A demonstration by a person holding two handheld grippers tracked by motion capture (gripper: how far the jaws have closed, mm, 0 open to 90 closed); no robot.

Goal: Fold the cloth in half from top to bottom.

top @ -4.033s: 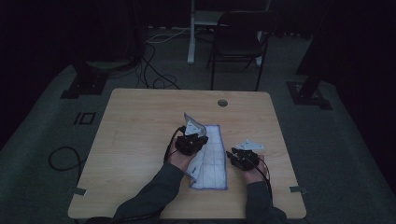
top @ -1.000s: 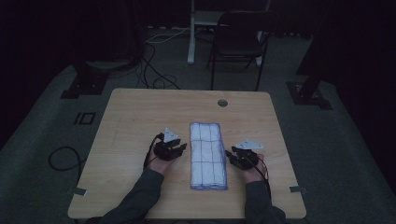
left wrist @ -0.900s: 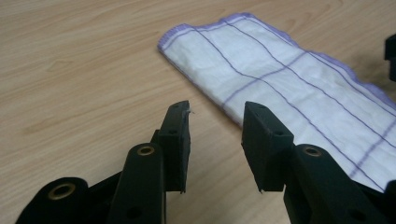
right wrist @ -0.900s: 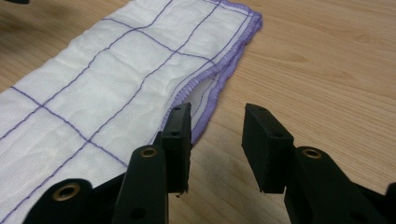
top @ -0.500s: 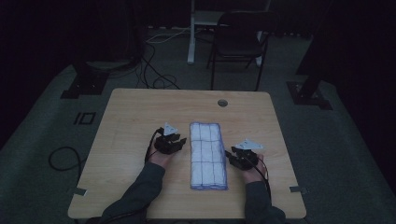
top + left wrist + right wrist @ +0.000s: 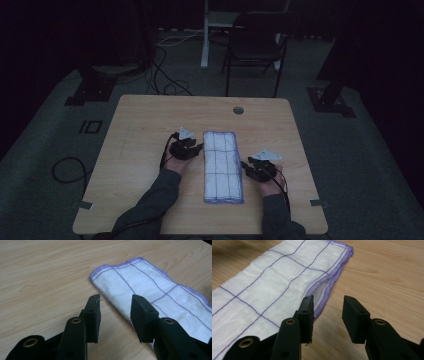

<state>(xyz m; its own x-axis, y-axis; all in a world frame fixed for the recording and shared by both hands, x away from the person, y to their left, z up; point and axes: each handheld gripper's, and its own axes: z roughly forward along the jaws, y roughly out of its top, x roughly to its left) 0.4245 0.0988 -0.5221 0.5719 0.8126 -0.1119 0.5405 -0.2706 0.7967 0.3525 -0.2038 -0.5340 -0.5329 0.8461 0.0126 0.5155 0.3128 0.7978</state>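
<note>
So the right gripper point(image 6: 246, 170) sits nearest with fingers apart on nothing at the folded cloth's point(image 6: 223, 165) right edge, left gripper point(image 6: 200, 148) a bit further up, fingers just widened and empty, cloth flat mid-desk point(image 6: 140, 125).

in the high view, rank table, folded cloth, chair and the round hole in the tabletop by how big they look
1. table
2. chair, though it stands farther from the camera, so its place is unsure
3. folded cloth
4. round hole

white purple-checked cloth point(image 6: 223, 166) folded long, flat mid-table
</note>
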